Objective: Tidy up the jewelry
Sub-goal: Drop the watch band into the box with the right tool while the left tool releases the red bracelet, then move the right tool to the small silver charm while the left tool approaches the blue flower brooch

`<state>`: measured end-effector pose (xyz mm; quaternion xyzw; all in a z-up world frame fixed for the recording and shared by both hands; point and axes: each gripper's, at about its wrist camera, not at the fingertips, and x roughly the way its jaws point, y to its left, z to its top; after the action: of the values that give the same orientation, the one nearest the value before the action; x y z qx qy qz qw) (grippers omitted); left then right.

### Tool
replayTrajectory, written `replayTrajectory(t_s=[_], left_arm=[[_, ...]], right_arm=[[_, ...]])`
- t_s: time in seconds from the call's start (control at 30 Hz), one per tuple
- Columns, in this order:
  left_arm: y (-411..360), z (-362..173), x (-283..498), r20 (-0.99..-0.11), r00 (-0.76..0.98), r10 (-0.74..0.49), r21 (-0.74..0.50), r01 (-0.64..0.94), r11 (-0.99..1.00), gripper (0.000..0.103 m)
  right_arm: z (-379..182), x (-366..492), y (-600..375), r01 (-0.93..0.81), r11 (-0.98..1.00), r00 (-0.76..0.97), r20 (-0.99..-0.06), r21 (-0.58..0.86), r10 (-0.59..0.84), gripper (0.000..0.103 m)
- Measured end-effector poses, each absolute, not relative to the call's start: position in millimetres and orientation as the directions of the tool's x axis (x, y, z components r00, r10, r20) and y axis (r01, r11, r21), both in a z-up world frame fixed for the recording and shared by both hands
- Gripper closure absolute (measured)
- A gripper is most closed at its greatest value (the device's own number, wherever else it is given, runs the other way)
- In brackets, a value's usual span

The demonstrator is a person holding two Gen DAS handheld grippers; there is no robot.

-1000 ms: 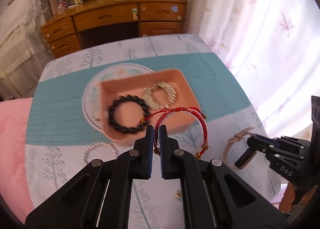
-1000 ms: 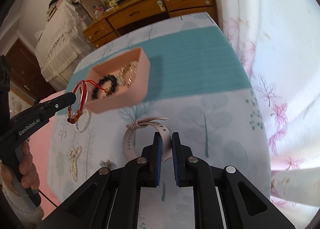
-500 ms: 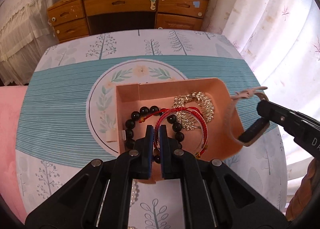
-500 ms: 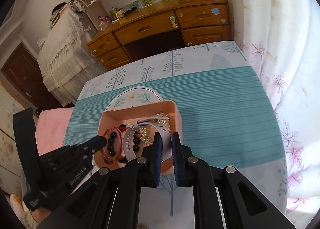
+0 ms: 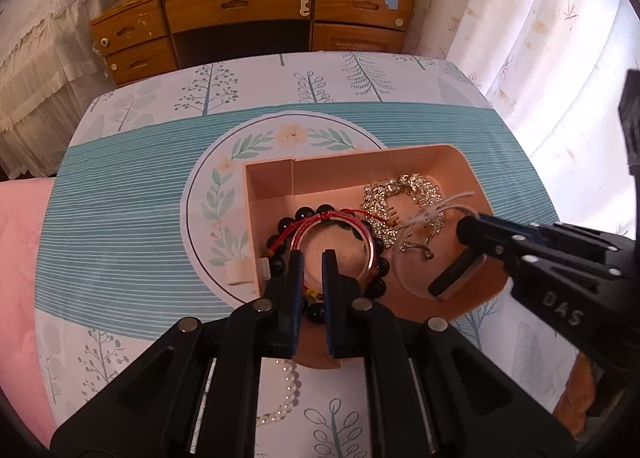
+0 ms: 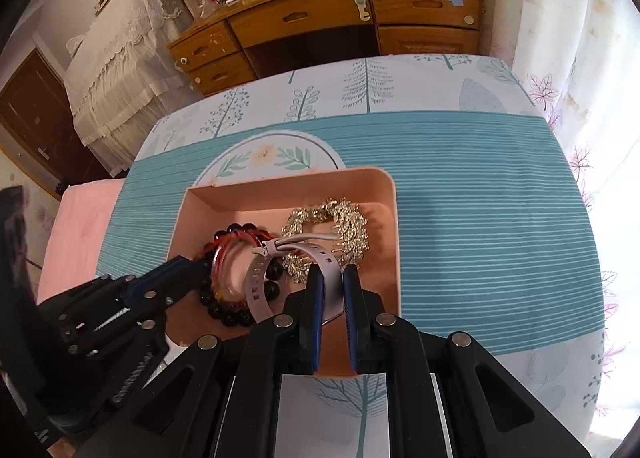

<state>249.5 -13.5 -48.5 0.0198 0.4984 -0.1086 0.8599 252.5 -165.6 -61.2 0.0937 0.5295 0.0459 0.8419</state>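
A pink tray (image 5: pixel 460 162) (image 6: pixel 288 186) sits on the table and holds a black bead bracelet (image 5: pixel 304 214) (image 6: pixel 236 316), a sparkly gold piece (image 5: pixel 412 188) (image 6: pixel 344 222) and a red cord bracelet (image 5: pixel 340 218) (image 6: pixel 236 242). My left gripper (image 5: pixel 313 258) is open over the tray, its jaws a little apart, with the red bracelet lying loose just ahead of it. My right gripper (image 6: pixel 330 278) is over the tray with its jaws slightly parted around a beige watch strap (image 6: pixel 260 282), also seen in the left wrist view (image 5: pixel 440 206).
A pearl bracelet (image 5: pixel 286 390) lies on the cloth below the tray's near edge. A wooden desk (image 5: pixel 248 14) (image 6: pixel 340 22) stands beyond the table. White curtains (image 5: pixel 540 38) hang on the right. A pink bed edge (image 5: pixel 16 258) is on the left.
My left jaws have opened and let go of the red bracelet, which now lies in the tray. My right gripper has lowered the watch strap into the tray and its jaws have parted a little.
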Motion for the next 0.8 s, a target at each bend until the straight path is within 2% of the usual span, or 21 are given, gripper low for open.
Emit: replayTrajectory(t_s=[0.23, 0.33, 0.43, 0.5, 0.57, 0.6, 0.8], left_arm=[[3, -24, 232, -0.836, 0.517, -0.185, -0.099, 0.190, 0.977, 0.096], [10, -15, 221, -0.830, 0.525, -0.189, -0.102, 0.190, 0.977, 0.096], [18, -7, 209, -0.826, 0.531, -0.191, -0.107, 0.184, 0.977, 0.095], [23, -4, 201, -0.824, 0.533, -0.190, -0.110, 0.177, 0.978, 0.089], [27, 0, 191, -0.820, 0.540, -0.189, -0.112, 0.172, 0.979, 0.071], [30, 3, 184, -0.814, 0.549, -0.189, -0.112, 0.172, 0.979, 0.068], [43, 15, 144, -0.800, 0.573, -0.181, -0.096, 0.175, 0.980, 0.066]], right_arm=[[-78, 257, -152, -0.014, 0.990, 0.382, -0.914, 0.143, 0.138, 0.093], [-77, 256, -153, -0.010, 0.990, 0.381, -0.915, 0.139, 0.132, 0.088], [-69, 250, -157, -0.001, 0.990, 0.399, -0.907, 0.144, 0.133, 0.079], [-59, 242, -160, -0.006, 0.991, 0.414, -0.901, 0.136, 0.127, 0.078], [-49, 233, -162, -0.013, 0.991, 0.427, -0.896, 0.133, 0.126, 0.078], [-44, 228, -162, -0.019, 0.990, 0.431, -0.892, 0.141, 0.135, 0.078], [-24, 181, -158, -0.083, 0.988, 0.456, -0.877, 0.127, 0.151, 0.078]])
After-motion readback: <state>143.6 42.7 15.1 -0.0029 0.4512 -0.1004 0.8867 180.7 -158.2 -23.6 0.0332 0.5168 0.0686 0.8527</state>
